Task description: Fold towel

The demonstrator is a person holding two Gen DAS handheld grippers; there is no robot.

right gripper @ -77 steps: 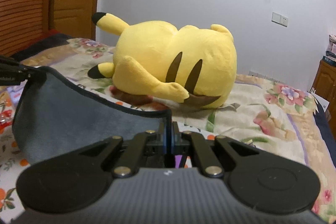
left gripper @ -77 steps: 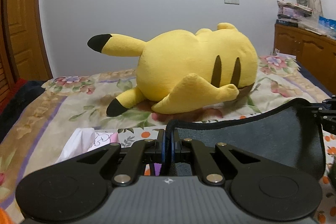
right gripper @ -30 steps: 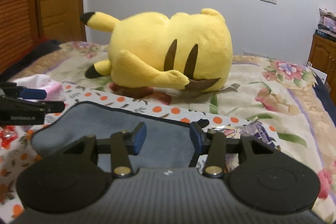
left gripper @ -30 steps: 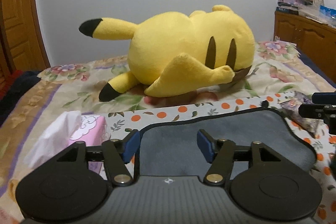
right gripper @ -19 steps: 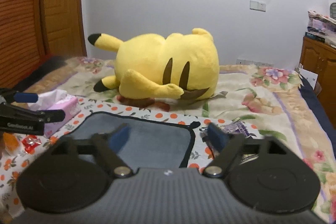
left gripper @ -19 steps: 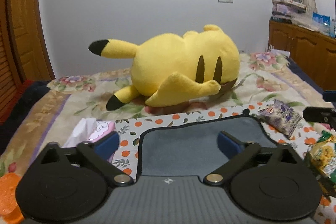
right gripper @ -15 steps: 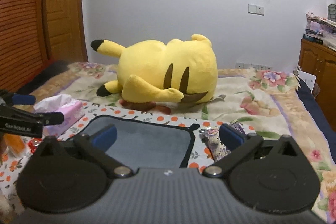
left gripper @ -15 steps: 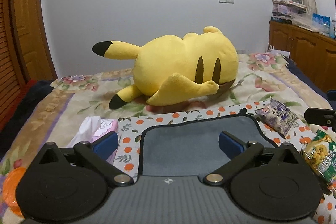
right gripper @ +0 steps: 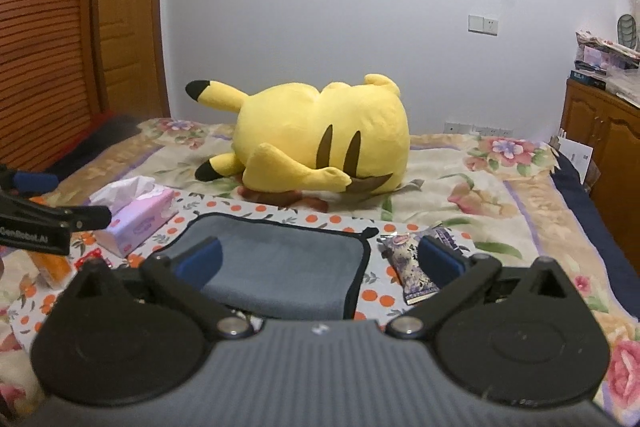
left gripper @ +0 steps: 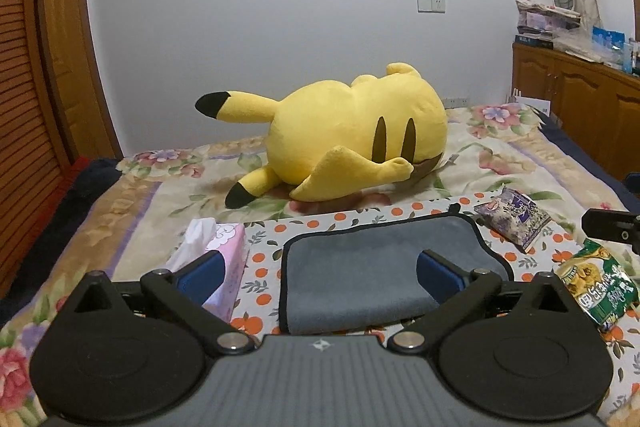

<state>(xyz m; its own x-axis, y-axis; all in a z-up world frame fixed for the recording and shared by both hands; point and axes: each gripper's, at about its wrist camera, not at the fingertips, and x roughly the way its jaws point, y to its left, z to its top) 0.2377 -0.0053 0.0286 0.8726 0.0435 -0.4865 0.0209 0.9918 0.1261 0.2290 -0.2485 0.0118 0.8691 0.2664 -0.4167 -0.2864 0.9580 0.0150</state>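
A grey towel [left gripper: 372,263] with a black hem lies folded and flat on the orange-dotted cloth [left gripper: 352,217] on the bed. It also shows in the right wrist view [right gripper: 280,263]. My left gripper [left gripper: 320,273] is open and empty, raised above the towel's near edge. My right gripper [right gripper: 320,259] is open and empty, above the towel's right side. The left gripper's tip [right gripper: 52,215] shows at the left edge of the right wrist view. The right gripper's tip [left gripper: 612,223] shows at the right edge of the left wrist view.
A big yellow plush toy [left gripper: 352,139] lies behind the towel. A pink tissue box [left gripper: 218,251] stands left of it. A purple snack packet [left gripper: 516,215] and a green one [left gripper: 596,285] lie to the right. A wooden door [right gripper: 128,11] is left, a cabinet [left gripper: 580,95] right.
Both grippers let go of the towel, opened wide and drew back and up. The towel now lies folded and flat on the cloth.
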